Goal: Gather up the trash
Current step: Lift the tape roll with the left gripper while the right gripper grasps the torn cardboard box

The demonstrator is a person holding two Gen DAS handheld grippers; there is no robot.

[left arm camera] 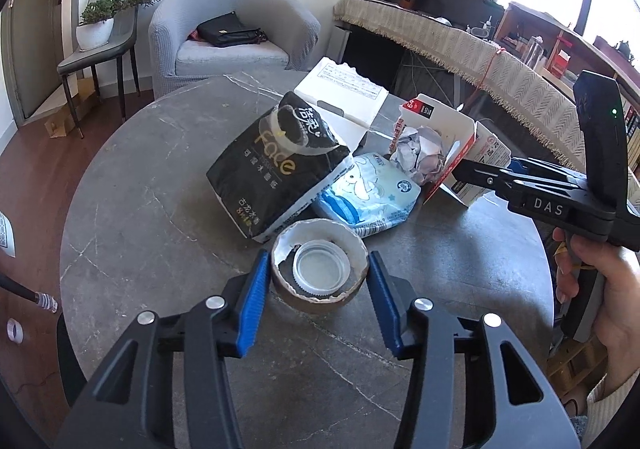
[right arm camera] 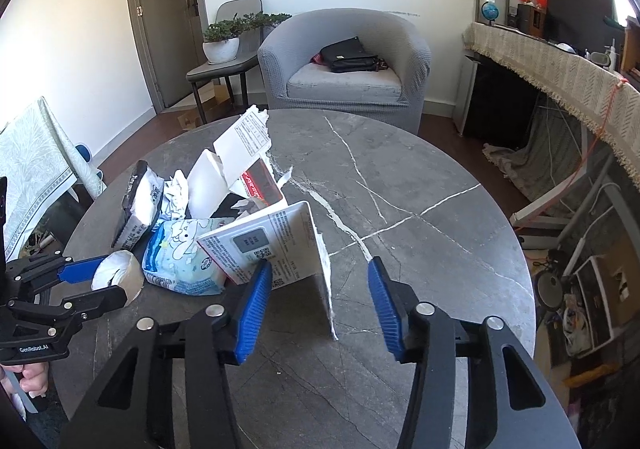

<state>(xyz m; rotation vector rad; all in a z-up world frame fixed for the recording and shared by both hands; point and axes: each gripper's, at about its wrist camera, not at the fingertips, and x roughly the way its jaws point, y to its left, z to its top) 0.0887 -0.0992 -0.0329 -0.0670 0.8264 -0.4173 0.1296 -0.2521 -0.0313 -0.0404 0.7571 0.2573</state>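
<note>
The left gripper (left arm camera: 316,281) has its blue pads pressed on both sides of a short brown cardboard tape core (left arm camera: 320,269) standing on the round grey marble-patterned counter (left arm camera: 160,209), grasping it; a clear plastic lid (left arm camera: 322,269) sits inside the ring. The right gripper (right arm camera: 320,301) is released: the torn flap of a red-and-white cardboard box (right arm camera: 280,245) stands between its blue pads, just beside the left pad and well clear of the right one. Just behind the core lie a black tissue pack (left arm camera: 276,169) and a pale blue wipes pack (left arm camera: 372,197). Crumpled white paper (left arm camera: 420,157) fills the open box. Farther back lies a white flat carton (left arm camera: 340,93), and beyond the counter a grey armchair (left arm camera: 236,33).
</note>
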